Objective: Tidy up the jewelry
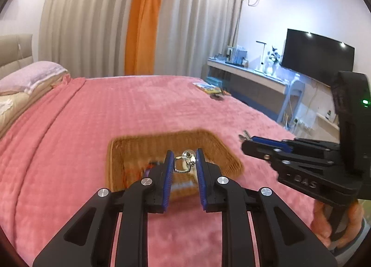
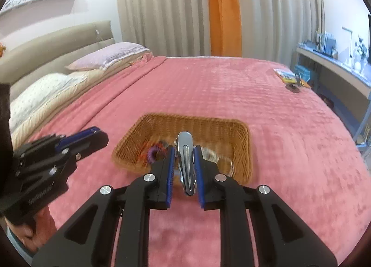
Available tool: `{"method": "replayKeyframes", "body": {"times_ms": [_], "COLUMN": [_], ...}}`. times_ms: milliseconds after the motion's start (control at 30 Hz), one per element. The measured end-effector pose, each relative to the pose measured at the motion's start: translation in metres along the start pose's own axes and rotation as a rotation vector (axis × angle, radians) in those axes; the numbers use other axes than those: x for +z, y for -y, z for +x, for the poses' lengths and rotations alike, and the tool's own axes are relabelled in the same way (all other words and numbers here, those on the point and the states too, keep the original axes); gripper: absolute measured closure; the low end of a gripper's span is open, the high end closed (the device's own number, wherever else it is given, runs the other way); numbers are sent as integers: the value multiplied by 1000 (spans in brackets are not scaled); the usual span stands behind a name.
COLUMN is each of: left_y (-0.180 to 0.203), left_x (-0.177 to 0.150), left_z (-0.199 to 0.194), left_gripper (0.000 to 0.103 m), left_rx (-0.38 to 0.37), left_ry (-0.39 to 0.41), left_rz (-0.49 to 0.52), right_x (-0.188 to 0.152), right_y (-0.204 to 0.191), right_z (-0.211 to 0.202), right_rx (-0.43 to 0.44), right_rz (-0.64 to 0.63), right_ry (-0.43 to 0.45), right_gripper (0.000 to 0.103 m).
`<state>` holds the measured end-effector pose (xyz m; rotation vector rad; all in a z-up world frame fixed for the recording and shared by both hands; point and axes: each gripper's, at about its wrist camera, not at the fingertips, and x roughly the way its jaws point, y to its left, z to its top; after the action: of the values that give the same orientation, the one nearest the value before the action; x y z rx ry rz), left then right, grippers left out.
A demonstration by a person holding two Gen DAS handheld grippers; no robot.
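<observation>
A shallow wicker basket [image 1: 229, 157] [image 2: 241, 127] lies on the pink bedspread [image 1: 116, 113] [image 2: 231, 86], blurred by motion, with a purple ring-shaped piece [image 2: 153, 152] and other small items inside. My left gripper [image 1: 184, 157] is shut on a small silver square-framed earring [image 1: 183, 162], held in the air over the basket. My right gripper [image 2: 184, 157] is shut on a silver metal hair clip [image 2: 185, 162] that stands upright between the blue pads. Each gripper shows in the other's view: the right one [image 1: 245, 138] beside the basket's right end, the left one [image 2: 98, 133] beside its left end.
Pillows [image 2: 109, 55] and a padded headboard [image 2: 58, 37] lie at the left. A booklet and a dark small object [image 2: 292, 81] rest on the far right of the bed. A desk [image 1: 255, 74] with a lamp and a television [image 1: 317, 58] stands along the right wall. Curtains hang behind.
</observation>
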<state>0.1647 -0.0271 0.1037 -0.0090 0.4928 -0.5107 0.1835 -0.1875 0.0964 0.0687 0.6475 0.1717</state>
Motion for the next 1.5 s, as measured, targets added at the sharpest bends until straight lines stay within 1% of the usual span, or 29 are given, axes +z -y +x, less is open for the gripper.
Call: {"method": "replayKeyframes", "body": {"times_ms": [67,167,300,433,533,667,733,767,800,867,967,1033,1067,1133,1167,1200,1267,1300,1367,1433,1467,1500], "left_y": [-8,-23,-38,-48,-55,-61,-62,-62,-62,-61,-55,-49,-46,-34,-30,-25,-13,-6,2,11,15,19], "left_x": [6,8,-3,-17,-28,-32,-30,-29,-28,-26,-21,-19,-19,-20,-21,-23,-30,-35,-43,-55,-62,-69], "left_z": [21,55,98,130,144,146,140,136,133,122,102,83,72,46,37,26,1,-14,-33,-50,-58,-65], "left_gripper": [85,85,85,85,85,85,78,68,60,59,59,59,56,56,53,50,46,42,38,33,31,30], "left_rx": [-11,-13,-12,-6,-6,-12,-21,-25,-25,-27,-17,-18,-17,-4,0,6,28,41,60,87,113,135], "left_ry": [-6,-28,-65,-109,-139,-156,-140,-132,-126,-106,-83,-62,-47,-17,-9,0,29,48,72,91,103,116], "left_rz": [-28,-74,-122,-145,-149,-161,-169,-175,-179,-183,-179,-173,-166,-142,-134,-125,-106,-97,-94,-83,-75,-66], "right_x": [13,22,22,12,2,0,1,2,3,4,4,2,1,-6,-11,-15,-25,-33,-50,-68,-76,-88], "right_y": [11,28,41,44,48,48,53,55,56,59,60,61,60,55,50,47,39,33,20,10,8,3], "right_z": [28,63,104,142,160,171,170,167,164,153,130,110,100,74,59,49,26,11,-16,-35,-42,-51], "right_rx": [0,35,45,50,62,66,78,77,71,70,85,105,114,131,135,135,130,129,88,48,35,18], "right_rz": [36,95,130,136,149,155,181,189,193,196,200,209,210,205,196,190,173,158,115,79,69,51], "right_ry": [-32,-81,-127,-188,-222,-228,-233,-228,-223,-201,-174,-149,-138,-109,-91,-80,-48,-24,28,76,95,124], "right_gripper": [89,89,89,89,88,88,87,83,73,63,63,63,63,63,61,57,51,51,51,49,44,41]}}
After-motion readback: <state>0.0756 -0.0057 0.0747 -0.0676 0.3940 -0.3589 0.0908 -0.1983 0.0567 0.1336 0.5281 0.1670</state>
